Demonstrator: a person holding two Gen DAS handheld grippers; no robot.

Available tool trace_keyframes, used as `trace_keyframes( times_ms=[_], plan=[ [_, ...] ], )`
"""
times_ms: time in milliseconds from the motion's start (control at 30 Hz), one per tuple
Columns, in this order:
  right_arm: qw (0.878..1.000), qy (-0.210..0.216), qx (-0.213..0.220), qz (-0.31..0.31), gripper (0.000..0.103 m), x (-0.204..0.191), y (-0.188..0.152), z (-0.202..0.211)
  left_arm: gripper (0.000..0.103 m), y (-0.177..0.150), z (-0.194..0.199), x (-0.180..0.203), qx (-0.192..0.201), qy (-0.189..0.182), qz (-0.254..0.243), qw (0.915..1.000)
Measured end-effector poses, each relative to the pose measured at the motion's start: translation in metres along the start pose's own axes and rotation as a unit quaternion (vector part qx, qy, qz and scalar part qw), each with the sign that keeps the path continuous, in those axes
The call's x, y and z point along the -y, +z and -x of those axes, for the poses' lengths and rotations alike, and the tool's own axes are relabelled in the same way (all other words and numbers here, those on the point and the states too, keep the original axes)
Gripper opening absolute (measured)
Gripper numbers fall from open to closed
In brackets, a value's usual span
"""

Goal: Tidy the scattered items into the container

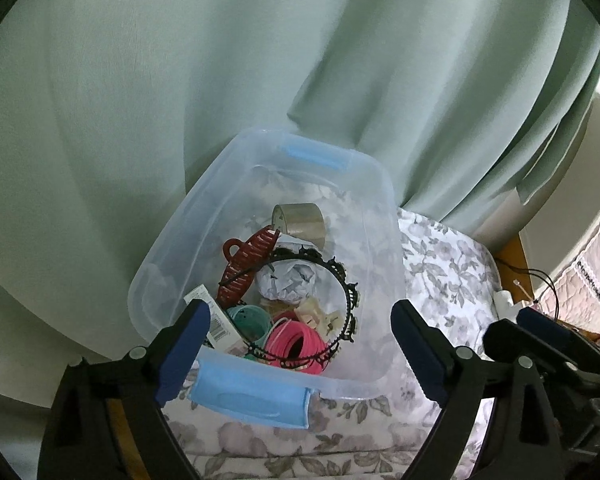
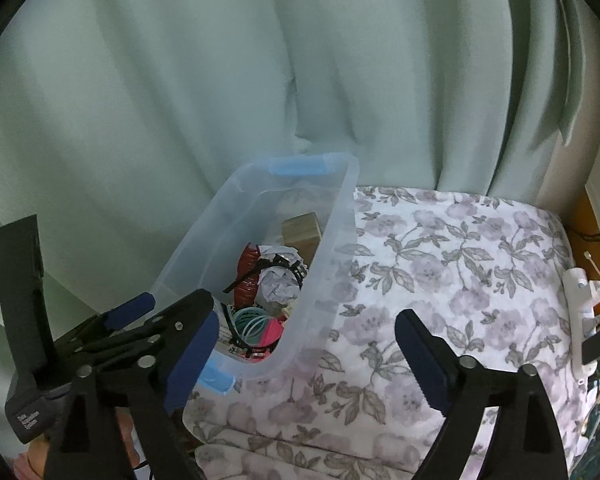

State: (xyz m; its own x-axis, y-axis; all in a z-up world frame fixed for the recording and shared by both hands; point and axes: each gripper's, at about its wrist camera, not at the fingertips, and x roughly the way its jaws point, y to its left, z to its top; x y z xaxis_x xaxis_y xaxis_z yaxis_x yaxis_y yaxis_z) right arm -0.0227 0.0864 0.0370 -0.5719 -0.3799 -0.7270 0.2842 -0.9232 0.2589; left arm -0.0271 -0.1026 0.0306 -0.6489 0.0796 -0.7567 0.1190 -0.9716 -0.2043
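A clear plastic bin (image 1: 172, 236) (image 2: 332, 240) with blue handles stands on a floral bedspread (image 1: 448, 264) (image 2: 460, 248). Inside lie a tape roll (image 1: 302, 220), a dark red claw clip (image 1: 246, 264), a crumpled paper ball (image 1: 288, 282), a black toothed headband (image 1: 346, 296), a pink coil (image 1: 300, 344), a teal coil (image 1: 250, 322) and a barcoded card (image 1: 216, 322). My left gripper (image 1: 300, 348) hovers open over the bin's near end, nothing between its fingers. My right gripper (image 2: 306, 360) stands open over the bin's right wall and the bedspread, empty. The left gripper (image 2: 128, 312) shows at the right wrist view's left.
Pale green curtains (image 1: 260, 60) (image 2: 220, 60) hang right behind the bin. At the bed's right edge lie a white plug strip (image 2: 580, 312) and dark cables (image 1: 540, 280) beside a wooden frame (image 2: 592, 220). The right gripper (image 1: 540, 328) shows at the left wrist view's right.
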Motion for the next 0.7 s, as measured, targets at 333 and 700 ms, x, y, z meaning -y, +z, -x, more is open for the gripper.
trace_keyframes(
  times_ms=[333,700],
  plan=[
    [1.000,-0.009,0.012,-0.007,0.103,0.009,-0.013,0.028,0.092,-0.011,0.016,0.020,0.003,0.022,-0.030,0.9993],
    [0.999,-0.029,0.027,-0.023,0.103,0.023,-0.031,0.054,0.092,-0.024,0.038,0.043,0.018,0.047,-0.043,0.9978]
  ],
)
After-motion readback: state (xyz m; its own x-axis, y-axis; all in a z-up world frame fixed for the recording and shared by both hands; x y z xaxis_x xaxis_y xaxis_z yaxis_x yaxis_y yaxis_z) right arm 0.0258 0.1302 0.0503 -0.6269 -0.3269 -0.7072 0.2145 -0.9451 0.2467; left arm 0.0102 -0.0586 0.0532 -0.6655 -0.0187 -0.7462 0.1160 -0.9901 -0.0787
